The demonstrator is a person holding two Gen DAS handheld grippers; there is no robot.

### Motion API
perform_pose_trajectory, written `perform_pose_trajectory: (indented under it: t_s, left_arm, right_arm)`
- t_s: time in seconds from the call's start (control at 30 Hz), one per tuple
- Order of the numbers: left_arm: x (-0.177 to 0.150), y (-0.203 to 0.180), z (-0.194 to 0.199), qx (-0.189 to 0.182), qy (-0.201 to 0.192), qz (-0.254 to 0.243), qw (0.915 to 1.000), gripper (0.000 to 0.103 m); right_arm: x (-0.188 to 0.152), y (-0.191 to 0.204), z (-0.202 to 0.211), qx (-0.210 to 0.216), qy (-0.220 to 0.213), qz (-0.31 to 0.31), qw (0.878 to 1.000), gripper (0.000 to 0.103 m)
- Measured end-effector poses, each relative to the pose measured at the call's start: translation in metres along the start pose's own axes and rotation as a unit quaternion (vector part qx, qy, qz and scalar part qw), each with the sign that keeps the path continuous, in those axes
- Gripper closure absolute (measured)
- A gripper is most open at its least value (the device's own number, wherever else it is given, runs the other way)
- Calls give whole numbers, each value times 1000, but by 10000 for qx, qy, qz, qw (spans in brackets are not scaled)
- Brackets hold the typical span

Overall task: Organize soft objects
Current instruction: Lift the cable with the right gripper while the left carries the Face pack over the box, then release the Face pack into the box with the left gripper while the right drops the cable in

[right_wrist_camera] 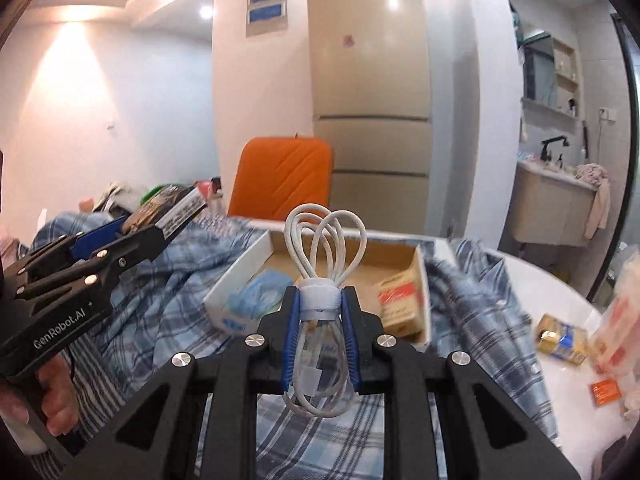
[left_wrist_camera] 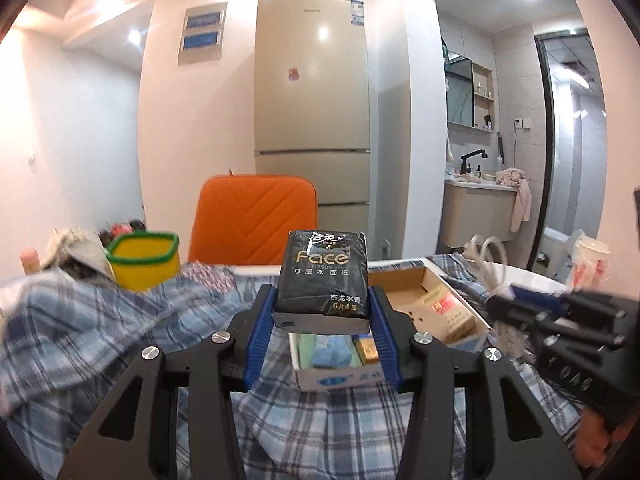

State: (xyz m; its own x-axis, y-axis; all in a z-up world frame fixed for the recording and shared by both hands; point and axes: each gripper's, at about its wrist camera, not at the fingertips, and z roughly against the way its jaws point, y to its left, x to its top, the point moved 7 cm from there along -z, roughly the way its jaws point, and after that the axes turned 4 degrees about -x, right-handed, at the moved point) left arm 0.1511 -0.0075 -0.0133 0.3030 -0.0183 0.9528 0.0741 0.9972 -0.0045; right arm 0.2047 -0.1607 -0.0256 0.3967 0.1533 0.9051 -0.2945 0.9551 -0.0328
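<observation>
My left gripper (left_wrist_camera: 322,300) is shut on a black tissue pack (left_wrist_camera: 324,276) marked "Face" and holds it upright above the near end of an open cardboard box (left_wrist_camera: 404,284). My right gripper (right_wrist_camera: 319,300) is shut on a coiled white cable (right_wrist_camera: 322,248) bound by a white strap, held above the same box (right_wrist_camera: 400,256). The left gripper with the pack (right_wrist_camera: 176,208) shows at the left of the right wrist view. The right gripper (left_wrist_camera: 520,304) shows at the right of the left wrist view. The box holds a blue item (right_wrist_camera: 256,296), a red-and-tan packet (right_wrist_camera: 400,300) and other small packs.
A blue plaid cloth (left_wrist_camera: 120,320) covers the table around the box. A yellow tub with a green rim (left_wrist_camera: 144,258) stands at the back left by a clutter pile. An orange chair (left_wrist_camera: 256,216) and a fridge (left_wrist_camera: 312,100) stand behind. Small packets (right_wrist_camera: 562,338) lie on the white tabletop at the right.
</observation>
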Motion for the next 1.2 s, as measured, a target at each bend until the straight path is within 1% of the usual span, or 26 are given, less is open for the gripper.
perform_pose_trajectory:
  t_s: [0.07,0.1,0.17,0.27,0.33,0.4,0.5,0.57,0.63,0.73,0.8,0.93,1.07,1.2]
  left_arm:
    - [9,-3,1,134,-124,-178,9997,58]
    - [14,-3,1,135,-165,-181,9996,58]
    - [27,-3,1,90,-257,-123,9996,58]
    - [51,-3,6,93,-564,-67,9983,58]
    - [65,-1,4,70,-706,28,9975,58]
    - [76,3,-1,50,-773,179,9968,58]
    - [84,4,-20,67,-732,175,9971,58]
    - [83,3,-32,82,-648,145,9978,58]
    - [76,-1,-46,57,-472,97,9988,58]
    - [55,-7,-67,-64,-66,29,10000,58]
    - [39,-9,-84,-62,215,-37,9997,58]
    - [9,-13,-112,-143,801,-41,9967,58]
    - [-12,-17,-127,-159,1072,-158,9940,58]
    - [-25,-19,-138,-211,1355,-161,9904,58]
  right_arm:
    - [15,-2,5,-96,-171,58,9998,81]
    - [24,-3,8,-115,-250,68,9996,81]
    - [43,-6,10,-129,-385,-10,9992,81]
    - [71,-11,9,-131,-540,-131,9984,81]
    - [88,-14,7,-213,-668,-149,9974,81]
    - [101,-17,1,-252,-739,-189,9968,81]
    - [108,-21,-12,-267,-666,-232,9972,81]
    - [106,-24,-23,-278,-547,-226,9979,81]
    - [100,-28,-37,-336,-403,-252,9983,81]
    - [78,-35,-63,-380,8,-333,9987,81]
    - [60,-38,-82,-432,309,-297,9981,81]
    - [28,-45,-117,-551,895,-241,9942,81]
    - [6,-51,-139,-581,1373,-236,9885,81]
    - [-12,-55,-150,-620,1654,-219,9840,81]
